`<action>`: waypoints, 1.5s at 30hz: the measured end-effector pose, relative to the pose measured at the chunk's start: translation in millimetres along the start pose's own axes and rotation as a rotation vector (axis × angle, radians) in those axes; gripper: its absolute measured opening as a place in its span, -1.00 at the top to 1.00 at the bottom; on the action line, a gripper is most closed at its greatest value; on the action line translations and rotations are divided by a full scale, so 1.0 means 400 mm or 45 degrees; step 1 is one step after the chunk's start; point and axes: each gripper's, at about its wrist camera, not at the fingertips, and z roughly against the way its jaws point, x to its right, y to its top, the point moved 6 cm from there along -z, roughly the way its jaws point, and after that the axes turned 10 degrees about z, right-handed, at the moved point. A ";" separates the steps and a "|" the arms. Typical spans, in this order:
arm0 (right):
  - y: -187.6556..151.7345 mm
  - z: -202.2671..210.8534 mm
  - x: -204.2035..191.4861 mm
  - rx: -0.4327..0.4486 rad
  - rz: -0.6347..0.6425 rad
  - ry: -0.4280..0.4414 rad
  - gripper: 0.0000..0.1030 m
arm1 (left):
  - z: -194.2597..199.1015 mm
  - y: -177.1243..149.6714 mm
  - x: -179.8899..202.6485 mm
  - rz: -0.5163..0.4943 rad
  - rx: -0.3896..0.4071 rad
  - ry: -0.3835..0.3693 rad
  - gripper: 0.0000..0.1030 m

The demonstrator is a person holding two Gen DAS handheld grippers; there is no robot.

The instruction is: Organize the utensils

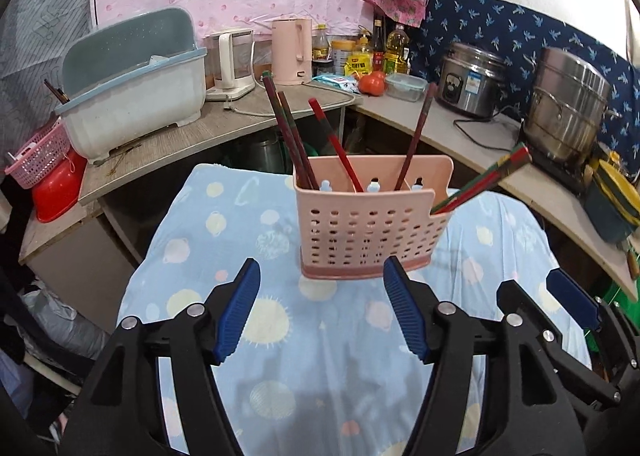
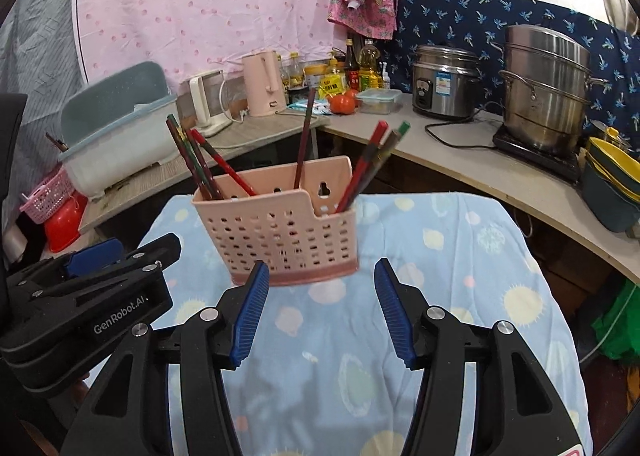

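A pink perforated utensil holder (image 1: 368, 228) stands upright on a table covered with a light blue planet-print cloth (image 1: 280, 336); it also shows in the right wrist view (image 2: 288, 232). Several red and dark chopsticks (image 1: 288, 136) stand in it, some leaning left, one in the middle (image 2: 303, 144), some leaning out at the right end (image 2: 372, 160). My left gripper (image 1: 320, 276) is open and empty just in front of the holder. My right gripper (image 2: 320, 280) is open and empty, also just in front of the holder. The two grippers sit side by side.
An L-shaped counter runs behind the table with a blue-lidded dish bin (image 1: 132, 96), kettles (image 1: 292, 50), bottles (image 1: 380, 48), tomatoes (image 1: 372, 82), a rice cooker (image 2: 444, 84), a steel steamer pot (image 2: 548, 88) and stacked bowls (image 2: 612, 180). A pink basket (image 1: 40, 154) sits at far left.
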 end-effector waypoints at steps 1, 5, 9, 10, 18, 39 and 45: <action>-0.007 0.005 0.002 -0.006 -0.004 0.000 -0.04 | 0.006 -0.006 0.002 -0.009 -0.001 0.005 -0.18; -0.037 0.023 0.004 -0.038 -0.017 0.010 -0.06 | 0.022 -0.025 -0.004 0.003 -0.028 0.008 -0.21; -0.055 0.037 0.009 -0.053 -0.032 0.019 -0.12 | 0.036 -0.043 -0.010 0.004 -0.030 0.031 -0.30; -0.056 0.039 0.007 -0.056 -0.037 0.019 -0.16 | 0.038 -0.048 -0.013 0.003 -0.032 0.035 -0.31; -0.067 0.060 0.016 -0.064 -0.029 -0.018 -0.34 | 0.054 -0.066 -0.033 0.028 -0.021 0.077 -0.68; -0.088 0.062 0.023 -0.101 -0.010 -0.078 -0.87 | 0.047 -0.095 -0.071 0.041 -0.056 0.167 -0.84; -0.086 0.068 0.020 -0.075 0.007 -0.091 -0.89 | 0.044 -0.091 -0.075 0.052 -0.060 0.164 -0.84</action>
